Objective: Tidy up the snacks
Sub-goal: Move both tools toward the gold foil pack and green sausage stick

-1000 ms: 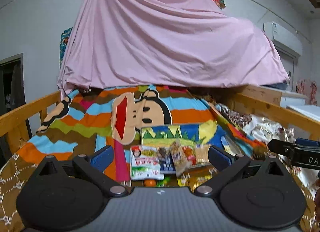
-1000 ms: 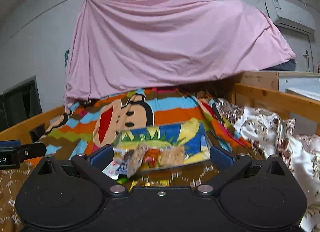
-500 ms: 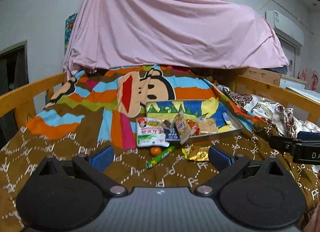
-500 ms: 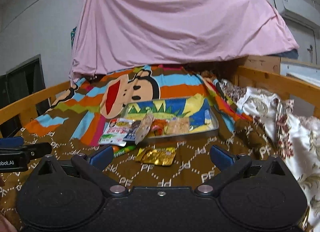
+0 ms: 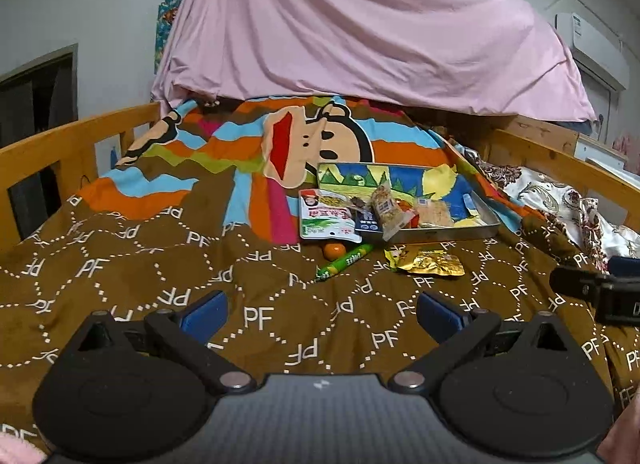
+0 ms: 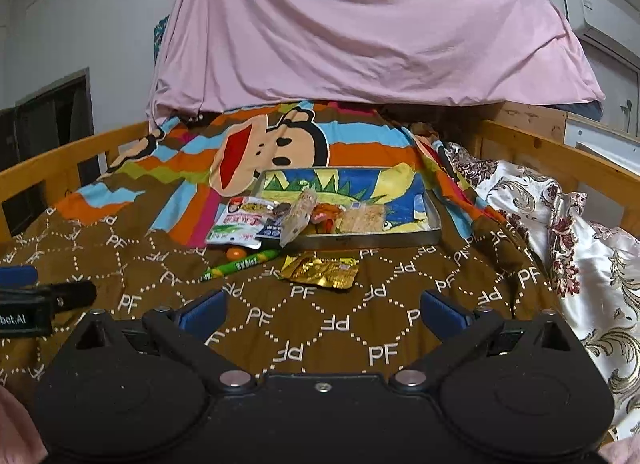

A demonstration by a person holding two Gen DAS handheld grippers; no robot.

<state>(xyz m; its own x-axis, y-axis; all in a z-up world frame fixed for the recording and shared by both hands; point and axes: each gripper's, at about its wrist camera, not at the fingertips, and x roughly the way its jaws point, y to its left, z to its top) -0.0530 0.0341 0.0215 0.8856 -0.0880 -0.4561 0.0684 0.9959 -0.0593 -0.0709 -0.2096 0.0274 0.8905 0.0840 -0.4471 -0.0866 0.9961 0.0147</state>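
A metal tray (image 5: pixel 476 232) (image 6: pixel 434 219) with a cartoon-printed bottom lies on the bed, holding several snack packets at its near left corner. A white and red pouch (image 5: pixel 326 215) (image 6: pixel 240 223) leans over the tray's left edge. On the blanket in front lie a small orange (image 5: pixel 334 251) (image 6: pixel 235 252), a green candy stick (image 5: pixel 345 262) (image 6: pixel 242 264) and a gold foil packet (image 5: pixel 428 262) (image 6: pixel 320 272). My left gripper (image 5: pixel 320 314) and my right gripper (image 6: pixel 322 310) both stand open and empty, well short of the snacks. The right gripper (image 5: pixel 592 292) shows at the left view's right edge.
Wooden bed rails (image 5: pixel 76 143) (image 6: pixel 560 151) run along both sides. A pink sheet (image 5: pixel 360 31) hangs over the far end. A floral quilt (image 6: pixel 580 232) is bunched at the right. The brown patterned blanket (image 6: pixel 320 336) spreads between the grippers and the snacks.
Both views have tilted down and risen, so the tray and loose snacks now sit higher in frame, with more brown blanket showing in front. Both grippers stayed open.
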